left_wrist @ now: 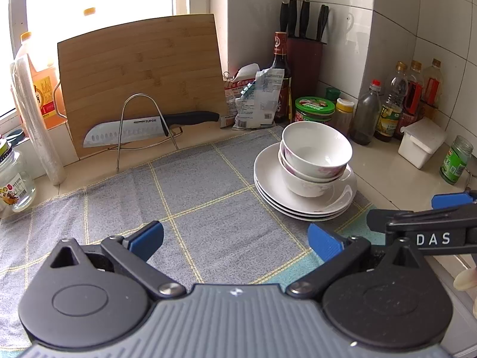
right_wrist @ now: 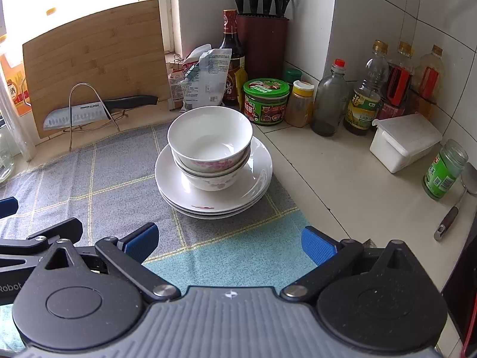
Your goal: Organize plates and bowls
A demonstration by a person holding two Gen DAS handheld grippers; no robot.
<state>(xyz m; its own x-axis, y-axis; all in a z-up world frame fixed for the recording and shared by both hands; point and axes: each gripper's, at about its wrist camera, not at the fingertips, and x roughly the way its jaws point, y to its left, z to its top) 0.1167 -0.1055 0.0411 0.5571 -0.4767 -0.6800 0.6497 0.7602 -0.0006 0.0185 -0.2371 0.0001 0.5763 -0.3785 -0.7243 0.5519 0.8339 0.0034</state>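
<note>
Three white bowls with pink flower prints (left_wrist: 316, 155) (right_wrist: 210, 143) sit nested on a stack of three white plates (left_wrist: 269, 179) (right_wrist: 259, 176), all on a grey checked cloth (left_wrist: 193, 208) (right_wrist: 104, 179). My left gripper (left_wrist: 235, 243) is open over the cloth, short of the stack and to its left, holding nothing. My right gripper (right_wrist: 229, 241) is open too, just in front of the stack, empty. In the left wrist view the right gripper's blue-tipped fingers (left_wrist: 453, 200) show at the right edge. In the right wrist view the left gripper's fingertip (right_wrist: 9, 204) shows at the left edge.
A bamboo cutting board (left_wrist: 143, 74) and a knife (left_wrist: 143, 128) in a wire rack stand at the back. Sauce bottles (right_wrist: 366, 101), jars (right_wrist: 265, 100), a knife block (right_wrist: 262, 41), a white lidded box (right_wrist: 405, 141) and a green jar (right_wrist: 444, 170) crowd the tiled corner. A ladle (right_wrist: 459, 197) lies at the right.
</note>
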